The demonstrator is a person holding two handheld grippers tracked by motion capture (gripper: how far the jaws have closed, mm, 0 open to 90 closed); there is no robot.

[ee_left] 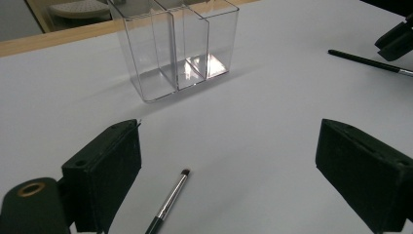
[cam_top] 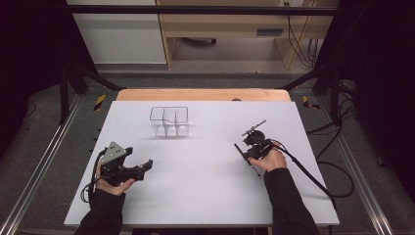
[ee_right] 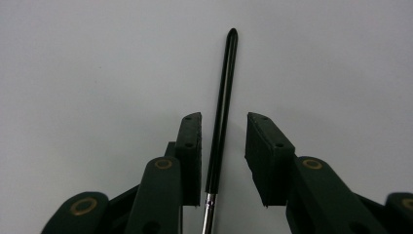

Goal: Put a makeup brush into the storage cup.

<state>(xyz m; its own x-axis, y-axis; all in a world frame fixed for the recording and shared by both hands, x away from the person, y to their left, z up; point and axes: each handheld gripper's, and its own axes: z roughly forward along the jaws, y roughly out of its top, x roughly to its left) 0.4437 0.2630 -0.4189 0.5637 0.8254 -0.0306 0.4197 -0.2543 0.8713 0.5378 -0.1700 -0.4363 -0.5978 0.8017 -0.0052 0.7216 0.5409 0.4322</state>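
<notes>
A clear plastic organizer (cam_top: 170,122) (ee_left: 180,48) with upright compartments stands on the white table, toward the back. My left gripper (cam_top: 142,166) (ee_left: 229,161) rests low at the front left with its jaws wide open. A small brush (ee_left: 171,197) with a silver ferrule lies on the table between them, nearer the left jaw and untouched. My right gripper (cam_top: 250,149) (ee_right: 223,126) (ee_left: 395,39) points down over a long black-handled brush (ee_right: 226,73) (cam_top: 238,149) (ee_left: 365,61). That handle lies on the table in the narrow gap between the jaws, and neither pad presses on it.
The white sheet (cam_top: 205,196) covers a wooden tabletop (cam_top: 203,94). Black cables trail off the table's right side (cam_top: 313,176). Metal frame rails (cam_top: 29,181) run along both sides, and wooden furniture (cam_top: 220,24) stands behind.
</notes>
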